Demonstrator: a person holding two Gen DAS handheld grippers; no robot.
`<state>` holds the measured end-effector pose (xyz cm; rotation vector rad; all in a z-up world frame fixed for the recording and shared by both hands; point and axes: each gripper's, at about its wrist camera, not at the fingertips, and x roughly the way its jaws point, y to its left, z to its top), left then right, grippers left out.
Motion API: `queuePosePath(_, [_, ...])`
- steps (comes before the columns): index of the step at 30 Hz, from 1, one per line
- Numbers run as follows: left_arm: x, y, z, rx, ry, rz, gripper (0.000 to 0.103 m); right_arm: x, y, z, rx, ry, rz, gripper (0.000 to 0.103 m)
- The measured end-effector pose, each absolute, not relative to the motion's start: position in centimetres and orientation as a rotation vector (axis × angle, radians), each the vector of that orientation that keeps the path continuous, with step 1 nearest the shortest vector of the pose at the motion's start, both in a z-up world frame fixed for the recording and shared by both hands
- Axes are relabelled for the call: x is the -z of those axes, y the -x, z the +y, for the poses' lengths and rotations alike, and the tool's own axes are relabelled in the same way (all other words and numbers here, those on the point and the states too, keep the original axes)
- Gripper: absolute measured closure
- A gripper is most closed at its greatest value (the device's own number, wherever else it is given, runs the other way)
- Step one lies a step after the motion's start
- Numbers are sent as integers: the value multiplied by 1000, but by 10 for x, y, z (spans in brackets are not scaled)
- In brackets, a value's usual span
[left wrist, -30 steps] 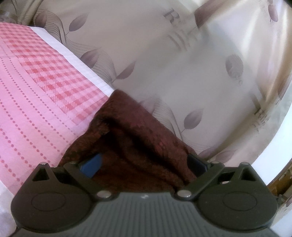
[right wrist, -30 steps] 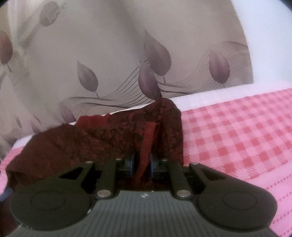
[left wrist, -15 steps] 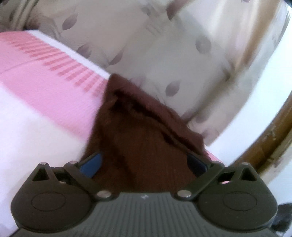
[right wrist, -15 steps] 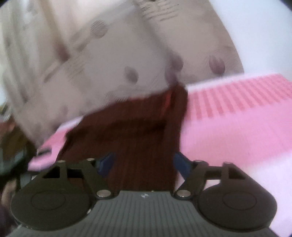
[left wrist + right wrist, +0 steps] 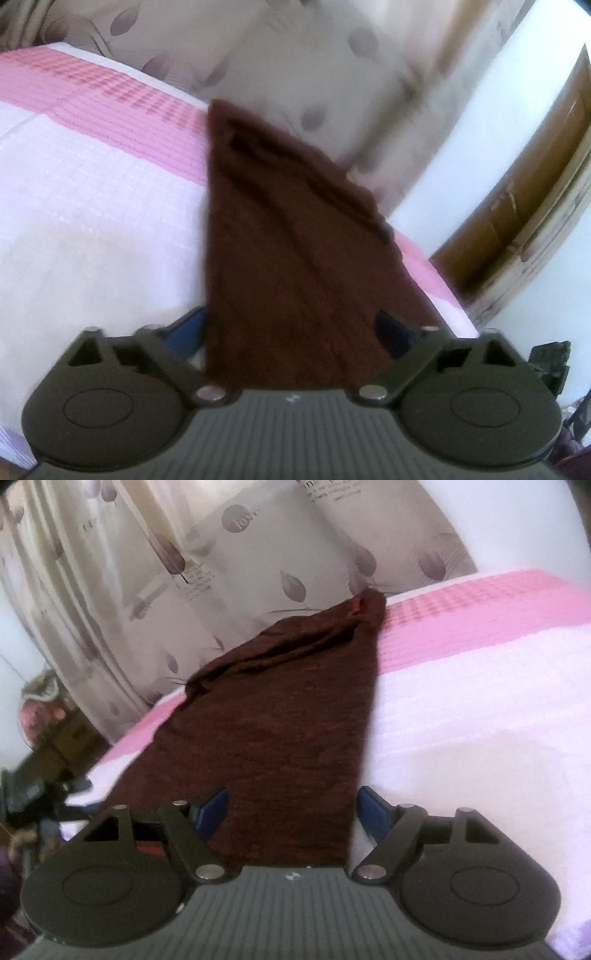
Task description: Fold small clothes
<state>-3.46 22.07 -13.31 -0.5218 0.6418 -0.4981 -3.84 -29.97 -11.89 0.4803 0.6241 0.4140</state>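
A dark maroon garment (image 5: 288, 221) lies spread flat on the pink and white bed sheet (image 5: 92, 203), running from the far bed edge back toward me. My left gripper (image 5: 288, 328) straddles its near end. The jaws are closing, the blue pads still stand apart, and cloth lies between them. In the right wrist view the same garment (image 5: 288, 709) shows a red-trimmed far corner. My right gripper (image 5: 293, 805) is open over the near end, one blue pad on each side of the cloth. The garment's near hem is hidden under both gripper bodies.
A beige curtain (image 5: 221, 572) with a leaf print hangs behind the bed's far edge. A brown wooden door (image 5: 517, 221) stands right of the bed in the left wrist view. Dark clutter (image 5: 37, 775) sits off the bed's left side in the right wrist view.
My right gripper let go of the red-trimmed edge and opened. Both grippers drew back from the far edge, and the bunched garment now lies stretched flat. The left pads stand slightly closer together.
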Motion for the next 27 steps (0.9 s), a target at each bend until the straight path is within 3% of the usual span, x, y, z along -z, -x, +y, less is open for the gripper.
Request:
queuePosePath(1, [137,33,222,508,554,663,59,118,37,-296,-419,-479,627,29])
queuePosePath(2, [145,28,225,508,607,705,86,118,37,-294,-427,-471,631,32])
queuePosePath(4, [157,26,229,511,694,692,86,120,36,-290,-430,-457,627,40])
queuePosePath(7, [156,26,223,502,688,690,86,126,28,-292,-435,-514,659,84])
queuePosePath(17, [151,60,227,474,778,625,87,130,36,-310,-493,-819,635,86])
queuePosePath(27, [132,115,226,531,762,617,87,128,79,-322,-538,-841,633,86])
